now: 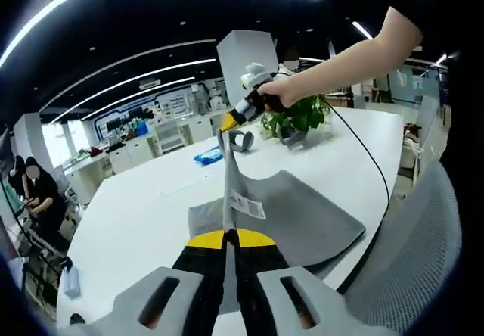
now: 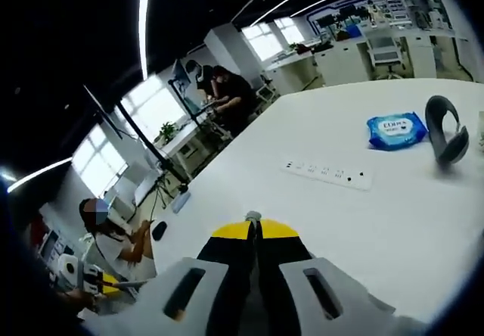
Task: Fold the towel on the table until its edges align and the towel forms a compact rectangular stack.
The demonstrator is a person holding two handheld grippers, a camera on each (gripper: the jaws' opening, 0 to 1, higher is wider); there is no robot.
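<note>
With both grippers' fingers pinching the towel edge taut above the tabletop, we risk uneven hands skewing the fold, so edges misalign.

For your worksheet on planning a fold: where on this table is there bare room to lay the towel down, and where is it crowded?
Bare tabletop lies left of the grey towel, toward the near edge. More lies between the power strip and the right hand-held gripper. It is crowded at the far end: blue wipes pack, grey curved object and potted plant.
</note>
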